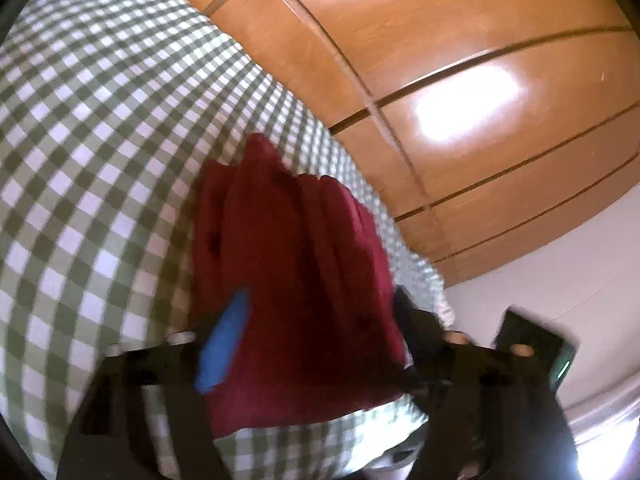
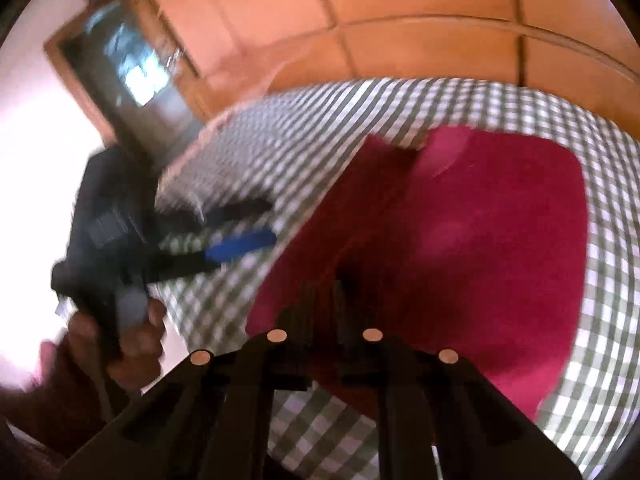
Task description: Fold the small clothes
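On our left, the left gripper has its fingers spread wide, the blue-padded finger on one side of the red garment and the dark finger on the other. The cloth lies between them, yet in the left wrist view we cannot say that either finger touches it. The right wrist view suggests not: there the same gripper, held in the left hand, hovers over bare checked cloth just beside the garment's left edge, fingers apart and holding nothing.

The garment itself lies flat on the green-and-white checked cloth covering the bench, bunched into long ridges that run straight away from the left gripper. Its long axis points forward, toward the wooden panelling beyond.

Further right, the right gripper looks nearly pressed together, with dark red cloth bunched in the narrow gap. We judge it is pinching the garment's near edge, though blur and shadow leave us unsure.

So the right hand seems the nearer and the engaged one. The fold, we think, turns on carrying that near edge along the ridges to the far edge, while the left stands ready at the side.
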`<act>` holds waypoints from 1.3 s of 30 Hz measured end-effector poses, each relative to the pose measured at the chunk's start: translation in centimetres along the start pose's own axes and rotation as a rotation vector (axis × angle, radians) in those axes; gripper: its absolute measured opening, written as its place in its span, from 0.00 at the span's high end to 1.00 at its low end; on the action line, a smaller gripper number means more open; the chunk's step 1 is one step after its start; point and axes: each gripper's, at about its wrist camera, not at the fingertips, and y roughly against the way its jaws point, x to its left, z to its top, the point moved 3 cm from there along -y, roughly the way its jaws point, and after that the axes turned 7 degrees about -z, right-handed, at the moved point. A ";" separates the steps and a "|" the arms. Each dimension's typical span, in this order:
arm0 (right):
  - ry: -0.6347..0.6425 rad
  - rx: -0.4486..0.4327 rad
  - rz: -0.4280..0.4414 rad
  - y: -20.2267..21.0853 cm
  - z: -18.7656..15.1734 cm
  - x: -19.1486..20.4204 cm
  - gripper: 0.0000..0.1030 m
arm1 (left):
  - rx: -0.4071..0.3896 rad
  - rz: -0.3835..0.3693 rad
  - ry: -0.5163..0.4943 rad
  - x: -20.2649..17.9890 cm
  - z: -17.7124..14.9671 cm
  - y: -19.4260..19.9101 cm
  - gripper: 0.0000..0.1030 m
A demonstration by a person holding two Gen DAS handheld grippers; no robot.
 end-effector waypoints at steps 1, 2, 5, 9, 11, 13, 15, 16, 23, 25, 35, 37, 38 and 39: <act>0.022 0.009 -0.016 -0.4 -0.5 0.3 0.94 | 0.010 -0.028 0.013 0.0 0.1 -0.3 0.23; 0.031 0.011 -0.021 -0.4 -0.8 0.4 0.94 | 0.016 -0.036 0.022 0.1 0.2 -0.6 0.23; 0.052 -0.009 -0.003 0.4 -1.7 0.3 0.89 | 0.049 -0.033 0.042 0.1 0.7 -2.1 0.23; 0.007 -0.064 0.140 4.1 -3.0 -0.6 0.54 | 0.097 -0.027 0.011 -0.7 1.2 -4.4 0.22; -0.025 -0.095 0.145 6.2 -3.9 -1.9 0.49 | 0.131 0.009 0.002 -0.5 1.4 -6.0 0.19; -0.076 -0.129 0.102 8.1 -4.9 -4.2 0.49 | 0.165 0.032 0.009 -0.1 1.4 -7.4 0.19; -0.128 -0.143 0.056 8.8 -5.4 -6.0 0.48 | 0.197 0.049 0.018 0.2 1.3 -8.9 0.19; -0.159 -0.146 0.035 9.0 -5.7 -7.2 0.48 | 0.206 0.055 0.014 0.2 1.2 -9.4 0.18; -0.265 -0.110 -0.084 7.1 -7.2 -12.2 0.49 | 0.236 0.118 -0.033 -1.1 1.3 -12.0 0.19; -0.256 -0.102 -0.091 6.1 -6.9 -12.0 0.50 | 0.253 0.138 -0.055 -1.4 1.1 -12.2 0.29; -0.218 -0.109 -0.071 5.3 -5.5 -9.9 0.49 | 0.202 0.226 -0.278 -4.8 0.0 -11.8 0.79; -0.187 -0.121 -0.036 5.7 -5.0 -8.2 0.49 | 0.174 0.221 -0.323 -5.5 0.0 -10.3 0.80; -0.165 -0.127 -0.013 5.7 -4.6 -6.9 0.49 | 0.159 0.223 -0.349 -5.8 -0.1 -9.3 0.80; -0.151 -0.127 -0.001 5.4 -4.5 -6.0 0.49 | 0.144 0.240 -0.376 -6.1 -0.2 -8.1 0.80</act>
